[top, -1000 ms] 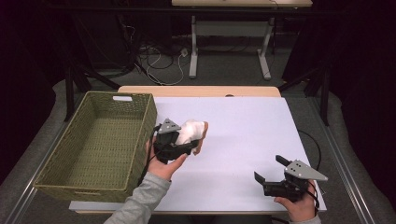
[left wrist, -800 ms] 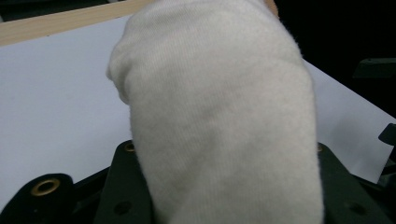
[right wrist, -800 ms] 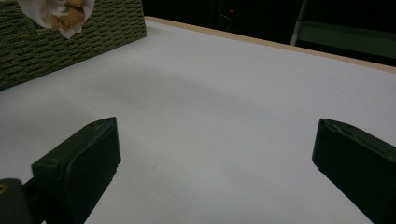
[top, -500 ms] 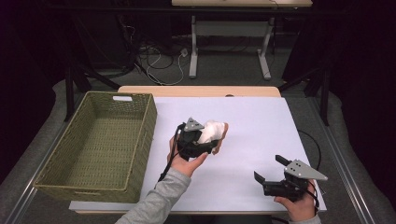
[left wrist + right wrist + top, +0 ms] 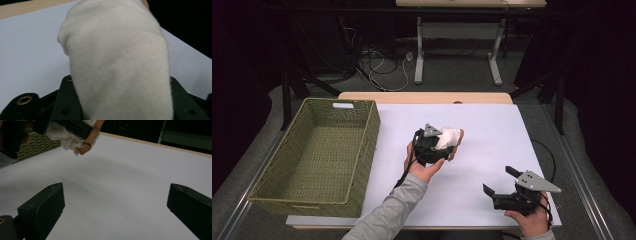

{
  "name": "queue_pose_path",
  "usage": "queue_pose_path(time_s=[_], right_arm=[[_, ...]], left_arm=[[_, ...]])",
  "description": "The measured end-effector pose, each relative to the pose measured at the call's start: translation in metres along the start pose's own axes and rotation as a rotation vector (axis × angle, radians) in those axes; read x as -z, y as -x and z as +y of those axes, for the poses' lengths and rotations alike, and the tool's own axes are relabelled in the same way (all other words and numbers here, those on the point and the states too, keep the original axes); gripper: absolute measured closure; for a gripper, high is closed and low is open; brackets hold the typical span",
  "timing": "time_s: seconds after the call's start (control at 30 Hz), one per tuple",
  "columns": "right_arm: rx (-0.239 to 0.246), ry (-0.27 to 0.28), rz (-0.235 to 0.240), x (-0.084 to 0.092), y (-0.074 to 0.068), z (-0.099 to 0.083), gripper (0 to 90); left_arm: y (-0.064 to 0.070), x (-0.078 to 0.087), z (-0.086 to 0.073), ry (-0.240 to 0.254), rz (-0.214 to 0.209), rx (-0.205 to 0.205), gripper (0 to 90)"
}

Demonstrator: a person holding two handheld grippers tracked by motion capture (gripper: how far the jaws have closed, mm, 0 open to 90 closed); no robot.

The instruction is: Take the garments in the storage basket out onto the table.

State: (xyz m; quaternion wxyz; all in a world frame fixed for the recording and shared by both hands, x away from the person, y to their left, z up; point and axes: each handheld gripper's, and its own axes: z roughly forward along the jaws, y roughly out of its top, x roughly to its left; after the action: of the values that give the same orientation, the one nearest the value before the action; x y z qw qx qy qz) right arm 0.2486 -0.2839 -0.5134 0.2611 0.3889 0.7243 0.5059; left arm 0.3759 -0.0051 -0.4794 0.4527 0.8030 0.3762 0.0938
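A white knitted sock (image 5: 448, 137) with a tan end (image 5: 459, 140) is held over the middle of the white table (image 5: 497, 130). My left gripper (image 5: 451, 142) is shut on it, gripped by a hand in a grey sleeve. In the left gripper view the sock (image 5: 117, 62) bulges over the jaws and hides their tips. My right gripper (image 5: 497, 180) rests near the table's front right corner, open, with nothing between its fingers. In the right gripper view (image 5: 115, 202) its jaws stand wide apart over bare table, and the sock (image 5: 67, 135) hangs at the top left.
A green woven basket (image 5: 364, 145) stands on the table's left side, with nothing visible inside. A wooden strip (image 5: 422, 97) runs along the table's far edge. Behind it are cables on the floor and desk legs (image 5: 418, 55).
My left hand has carried the sock to the right and slightly down, from beside the basket to the middle of the table. The right gripper has not moved.
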Motion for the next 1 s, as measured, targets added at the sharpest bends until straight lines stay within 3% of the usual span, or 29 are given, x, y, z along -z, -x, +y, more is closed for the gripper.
queue_pose_path(time_s=[0.53,0.8,1.0], right_arm=[[-0.002,-0.006,0.005,-0.003,0.0,-0.001,1.3],[-0.003,-0.004,0.006,-0.003,0.001,-0.002,1.3],[-0.001,-0.005,0.005,-0.003,0.001,-0.002,1.3]], left_arm=[[-0.013,-0.049,-0.014,-0.101,0.037,0.044,57.9],[-0.01,-0.066,-0.026,-0.184,0.023,0.01,55.7],[-0.011,-0.069,-0.032,-0.179,0.016,0.02,52.4]])
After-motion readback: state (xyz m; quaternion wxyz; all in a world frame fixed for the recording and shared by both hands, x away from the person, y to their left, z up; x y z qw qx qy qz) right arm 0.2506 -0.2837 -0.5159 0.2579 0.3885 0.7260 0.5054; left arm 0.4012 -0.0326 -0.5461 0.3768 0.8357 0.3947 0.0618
